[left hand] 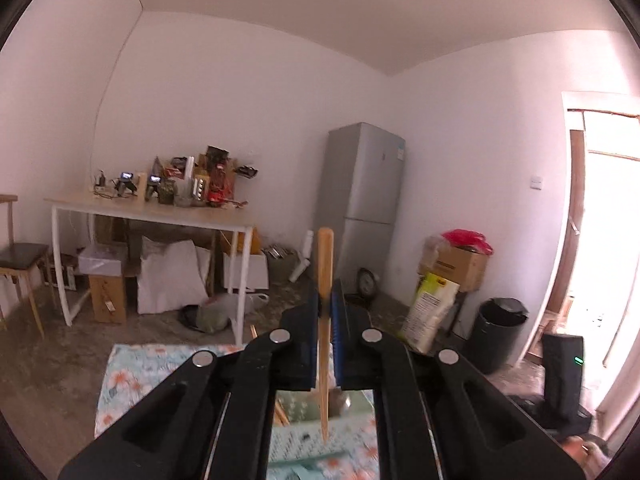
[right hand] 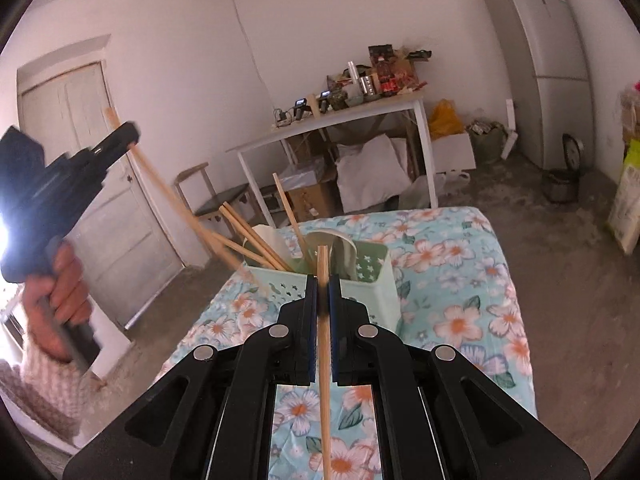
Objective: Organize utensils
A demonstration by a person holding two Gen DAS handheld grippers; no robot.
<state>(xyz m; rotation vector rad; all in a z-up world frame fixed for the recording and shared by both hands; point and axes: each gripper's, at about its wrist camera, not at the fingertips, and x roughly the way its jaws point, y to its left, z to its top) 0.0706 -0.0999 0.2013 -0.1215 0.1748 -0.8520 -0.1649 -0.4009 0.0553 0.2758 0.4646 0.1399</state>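
- Wooden chopstick (right hand: pixel 323 344) sits clamped between the blue-padded fingers of the right gripper (right hand: pixel 323 292), its upper end just in front of the mint-green utensil basket (right hand: pixel 372 292) and its lower length running back between the black arms.
- Second chopstick (left hand: pixel 325 320) is pinched the same way by the left gripper (left hand: pixel 326 300), standing nearly upright with its thin tip pointing down over the basket (left hand: pixel 304 440).
- Seen from the right wrist, the left gripper (right hand: pixel 134 138) is raised to the left of the basket and above it, a bare hand (right hand: pixel 60 292) in a knitted cuff wrapped round its handle; its chopstick (right hand: pixel 176 196) slants down toward the basket's near-left corner, the lower end blurred.
- Inside the basket stand several more chopsticks (right hand: pixel 256 240), leaning up and left, beside what looks like a metal spoon (right hand: pixel 340 248).
- Under the basket lies a floral cloth (right hand: pixel 460 300), pale blue with orange-centred flowers.
- Behind the basket, well apart, a white table (right hand: pixel 352 118) carries clutter, with a dark-seated chair (right hand: pixel 220 204) to its left and a grey fridge (right hand: pixel 548 60) to its right.
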